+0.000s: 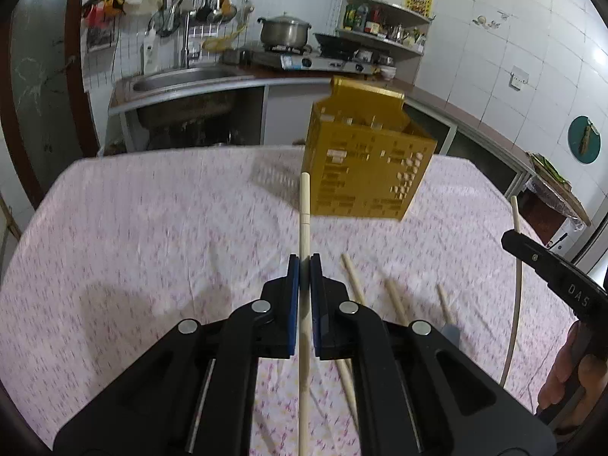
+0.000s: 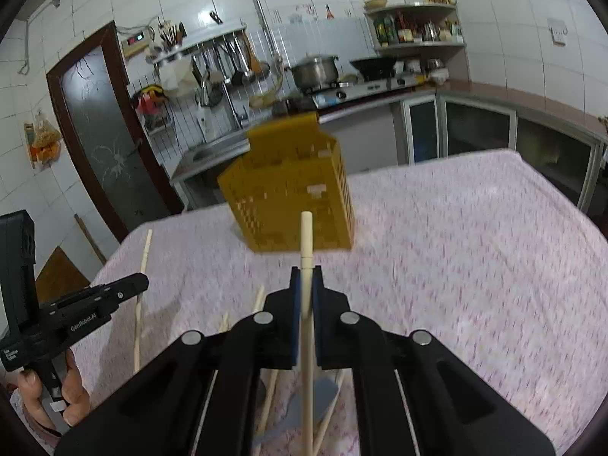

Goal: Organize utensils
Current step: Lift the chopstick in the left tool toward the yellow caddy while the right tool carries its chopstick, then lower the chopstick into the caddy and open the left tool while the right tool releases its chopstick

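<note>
My left claw [image 1: 304,262] is clamped tight on a pale wooden chopstick [image 1: 304,220], blue pads pressed against its shaft, the stick pointing straight ahead at the perforated yellow plastic utensil basket [image 1: 364,167]. That basket stands upright on the pink floral cloth-covered surface [image 1: 152,235], toward its far side, and the chopstick tip overlaps its near left corner in my left view.

Over on the right, my right claw [image 2: 307,277] pinches a second pale wooden chopstick [image 2: 306,239] in the same way, jaws closed on it, tip aimed at the basket's front face [image 2: 288,197].

Loose wooden chopsticks [image 1: 353,277] lie scattered on the cloth just right of my left claw, and a grey flat utensil [image 2: 315,399] rests among them beneath my right claw; I cannot make out what kind it is.

Both views are a bit smeared on the cloth and basket.
</note>
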